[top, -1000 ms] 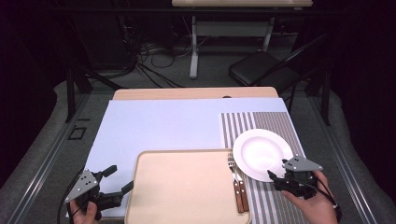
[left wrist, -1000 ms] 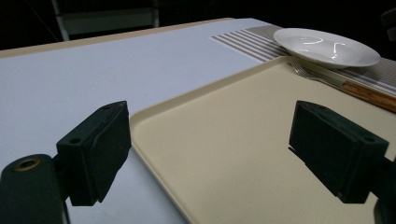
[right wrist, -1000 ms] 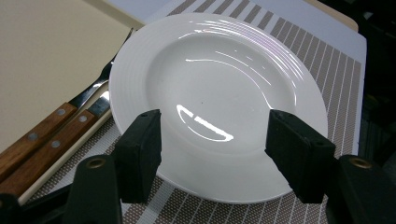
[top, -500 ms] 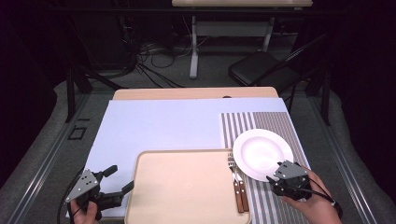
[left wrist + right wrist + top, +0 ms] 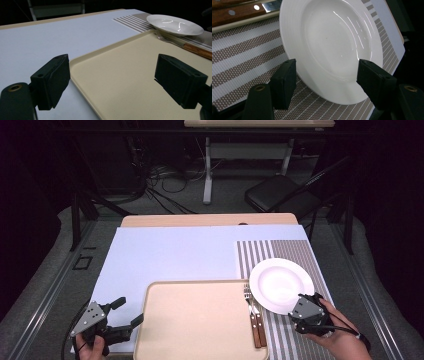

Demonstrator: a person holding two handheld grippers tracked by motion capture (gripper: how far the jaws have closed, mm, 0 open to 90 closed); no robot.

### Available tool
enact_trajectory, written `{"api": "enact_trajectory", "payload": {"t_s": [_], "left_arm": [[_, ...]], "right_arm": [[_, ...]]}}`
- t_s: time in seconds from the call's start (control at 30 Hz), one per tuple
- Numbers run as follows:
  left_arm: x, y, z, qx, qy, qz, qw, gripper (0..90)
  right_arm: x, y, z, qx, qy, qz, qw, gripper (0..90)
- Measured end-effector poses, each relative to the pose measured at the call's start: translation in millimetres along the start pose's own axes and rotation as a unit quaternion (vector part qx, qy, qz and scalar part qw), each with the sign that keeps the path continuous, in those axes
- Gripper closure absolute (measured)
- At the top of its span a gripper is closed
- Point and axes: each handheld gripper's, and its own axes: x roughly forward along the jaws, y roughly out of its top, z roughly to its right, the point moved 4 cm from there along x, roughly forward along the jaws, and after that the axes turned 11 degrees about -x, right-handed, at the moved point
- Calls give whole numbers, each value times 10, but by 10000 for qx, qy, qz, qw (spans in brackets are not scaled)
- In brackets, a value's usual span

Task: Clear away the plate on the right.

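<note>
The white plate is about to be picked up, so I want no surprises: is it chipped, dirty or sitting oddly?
Nothing stands out. The round white ceramic plate looks whole and clean, lying flat on the brown-and-white striped placemat. The right gripper, jaws open, straddles its near rim.
</note>
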Motion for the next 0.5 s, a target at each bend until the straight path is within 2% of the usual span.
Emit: {"api": "enact_trajectory", "payload": {"t_s": [0.03, 0.1, 0.13, 0.17, 0.27, 0.3, 0.37, 0.43, 0.47, 0.5], "left_arm": [[0, 0, 1, 0, -2, -1, 10000, 134], [0, 0, 2, 1, -1, 0, 10000, 134], [-2, -1, 1, 0, 7, -4, 10000, 134], [-2, -1, 1, -3, 9, -4, 10000, 134], [-2, -1, -1, -17, 13, -1, 10000, 134], [-2, -1, -1, -16, 13, 0, 10000, 134], [-1, -1, -1, -13, 5, 0, 10000, 135], [-1, -2, -1, -9, 6, -2, 10000, 135], [-2, -2, -1, -9, 14, -3, 10000, 135], [-3, -2, -2, -10, 13, -4, 10000, 135]], "right_arm": [[22, 3, -8, -37, -11, 68, 10000, 322], [34, 1, -5, -190, 0, 6, 9998, 319], [15, -2, -4, -238, 42, -201, 9995, 316], [42, 4, -12, -242, 74, -70, 9997, 311], [83, 11, -30, -344, 101, -20, 9994, 291], [74, 7, -31, -402, 142, -196, 9989, 287], [99, 6, -37, -426, 174, -269, 9986, 264], [133, 6, -43, -486, 160, -207, 9985, 264], [104, 4, -35, -587, 135, -476, 9970, 264], [114, 6, -36, -640, 145, -469, 9967, 264]]}}
